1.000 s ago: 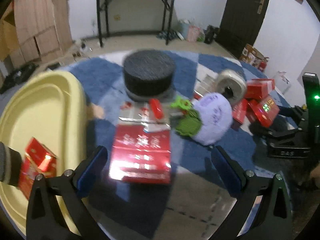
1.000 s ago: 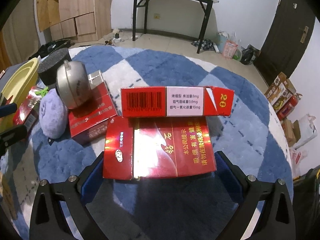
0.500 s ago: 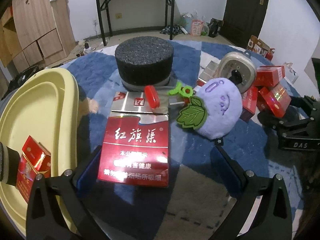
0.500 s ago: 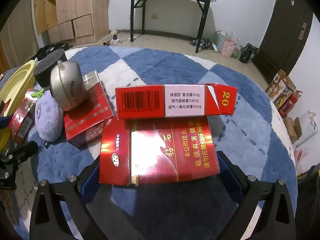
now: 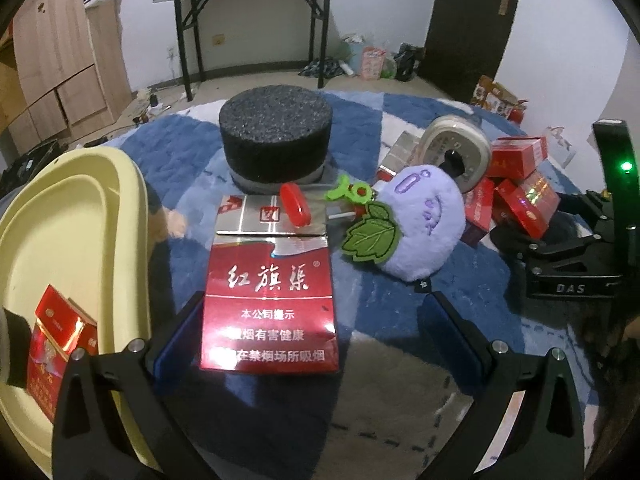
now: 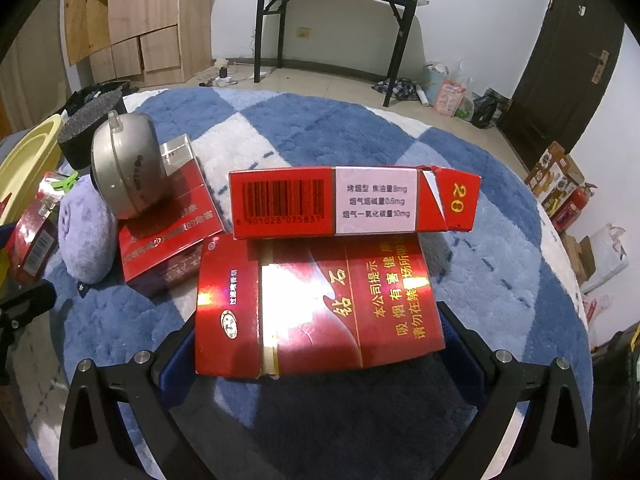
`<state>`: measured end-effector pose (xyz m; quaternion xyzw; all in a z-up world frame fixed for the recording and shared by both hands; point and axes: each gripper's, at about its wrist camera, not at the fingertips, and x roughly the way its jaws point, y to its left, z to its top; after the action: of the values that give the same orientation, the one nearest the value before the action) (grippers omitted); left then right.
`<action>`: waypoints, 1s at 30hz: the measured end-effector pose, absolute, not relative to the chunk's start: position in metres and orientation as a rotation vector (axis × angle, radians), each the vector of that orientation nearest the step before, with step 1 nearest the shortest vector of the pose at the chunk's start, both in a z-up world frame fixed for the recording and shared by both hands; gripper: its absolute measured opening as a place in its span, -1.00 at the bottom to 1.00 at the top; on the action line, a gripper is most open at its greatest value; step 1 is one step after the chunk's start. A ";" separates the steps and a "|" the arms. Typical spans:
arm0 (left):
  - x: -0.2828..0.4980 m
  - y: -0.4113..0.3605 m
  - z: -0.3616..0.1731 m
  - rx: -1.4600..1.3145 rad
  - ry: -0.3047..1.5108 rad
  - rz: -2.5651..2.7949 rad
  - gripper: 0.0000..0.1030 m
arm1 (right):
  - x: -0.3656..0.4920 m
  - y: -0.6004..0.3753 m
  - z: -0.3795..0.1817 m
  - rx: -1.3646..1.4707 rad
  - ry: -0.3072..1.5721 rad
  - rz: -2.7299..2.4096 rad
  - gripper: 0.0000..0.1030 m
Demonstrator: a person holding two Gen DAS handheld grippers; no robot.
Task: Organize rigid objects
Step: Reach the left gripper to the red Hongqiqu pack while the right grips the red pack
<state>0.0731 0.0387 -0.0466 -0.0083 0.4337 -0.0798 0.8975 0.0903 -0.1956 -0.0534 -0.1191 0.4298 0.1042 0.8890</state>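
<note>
Both our jaws stand apart: our left gripper (image 5: 310,332) straddles a red-and-silver pack (image 5: 269,292) lying flat on the blue-and-white rug (image 5: 384,292), its left finger just beside the pack's edge, and our right gripper (image 6: 310,344) flanks a flat red pack (image 6: 316,300) with a second pack (image 6: 352,202) on edge right behind it. Left of us a yellow tray (image 5: 80,216) holds one red pack (image 5: 60,340), while a purple plush (image 5: 420,224), a black foam disc (image 5: 276,140) and a metal clock (image 5: 456,152) sit farther back.
</note>
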 end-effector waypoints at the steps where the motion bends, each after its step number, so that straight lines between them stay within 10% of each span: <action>1: 0.072 0.039 -0.046 -0.012 0.888 -0.175 1.00 | 0.090 -0.195 -0.054 -0.250 0.892 0.214 0.99; 30: 0.073 0.036 -0.049 -0.023 0.882 -0.156 1.00 | 0.090 -0.199 -0.056 -0.243 0.872 0.233 0.99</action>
<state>0.0734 0.0364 -0.0490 -0.0111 0.4263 -0.0756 0.9013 0.0898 -0.1994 -0.0563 -0.1169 0.4201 0.1121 0.8929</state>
